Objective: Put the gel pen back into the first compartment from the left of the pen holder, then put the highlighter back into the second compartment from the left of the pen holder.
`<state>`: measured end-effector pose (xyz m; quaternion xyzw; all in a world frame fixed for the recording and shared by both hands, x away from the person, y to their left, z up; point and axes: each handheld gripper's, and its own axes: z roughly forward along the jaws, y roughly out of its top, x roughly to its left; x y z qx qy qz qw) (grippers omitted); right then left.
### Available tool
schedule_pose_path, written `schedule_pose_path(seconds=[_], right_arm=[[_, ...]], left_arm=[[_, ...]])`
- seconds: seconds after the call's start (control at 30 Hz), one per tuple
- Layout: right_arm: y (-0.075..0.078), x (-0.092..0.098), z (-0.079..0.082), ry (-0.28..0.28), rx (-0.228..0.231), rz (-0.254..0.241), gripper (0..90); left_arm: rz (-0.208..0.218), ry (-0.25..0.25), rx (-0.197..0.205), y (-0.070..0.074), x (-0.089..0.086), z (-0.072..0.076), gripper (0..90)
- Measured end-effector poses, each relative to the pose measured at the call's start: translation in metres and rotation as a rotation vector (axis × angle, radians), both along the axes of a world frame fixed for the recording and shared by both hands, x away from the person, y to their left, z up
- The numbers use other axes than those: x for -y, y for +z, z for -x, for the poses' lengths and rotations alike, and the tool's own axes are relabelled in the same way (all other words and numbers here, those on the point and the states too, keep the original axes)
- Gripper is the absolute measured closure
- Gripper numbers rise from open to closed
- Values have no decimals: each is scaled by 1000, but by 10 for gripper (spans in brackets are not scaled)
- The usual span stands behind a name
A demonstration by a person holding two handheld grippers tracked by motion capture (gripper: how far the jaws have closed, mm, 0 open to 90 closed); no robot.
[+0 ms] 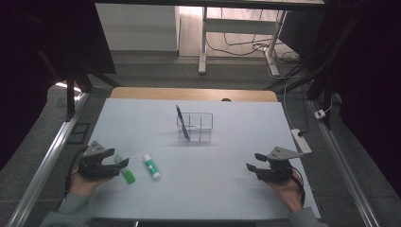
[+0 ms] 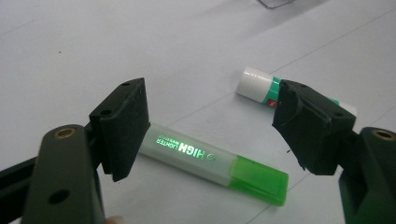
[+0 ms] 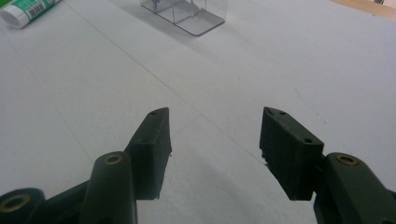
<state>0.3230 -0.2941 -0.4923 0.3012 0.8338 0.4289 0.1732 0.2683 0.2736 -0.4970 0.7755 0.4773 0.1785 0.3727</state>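
The left gripper [image 1: 119,164] sits low at the near left of the white table [image 1: 227,189] with its jaws spread wide around a green highlighter [image 2: 215,163] — the pen lies flat on the surface between the pads, one end tucked behind the left pad, and neither pad visibly presses on it. A green-and-white glue stick [image 1: 152,166] lies just beyond it. The right gripper [image 1: 253,171] rests well apart at the near right, jaws open with only bare table between them — a clear organiser [image 1: 196,126] with a blue pen [image 1: 182,123] leaning in it stands farther back at the middle.
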Motion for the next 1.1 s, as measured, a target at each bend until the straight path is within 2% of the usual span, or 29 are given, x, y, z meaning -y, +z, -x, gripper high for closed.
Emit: schedule_pose_path(seconds=[0.13,0.33,0.67,0.9,1.1], right_arm=[[-1,5,3,-4,-4,11,431],[-1,9,3,-13,-2,2,431],[-2,3,1,7,2,17,430],[-1,2,1,2,4,19,430],[-2,1,1,3,3,33,430]], left_arm=[[-26,-10,-17,2,2,-6,265],[-85,-32,-47,8,1,-15,265],[-227,-131,-81,25,-11,-26,265],[-264,-134,-117,32,-17,-34,263],[-296,-158,-143,29,-13,-36,265]])
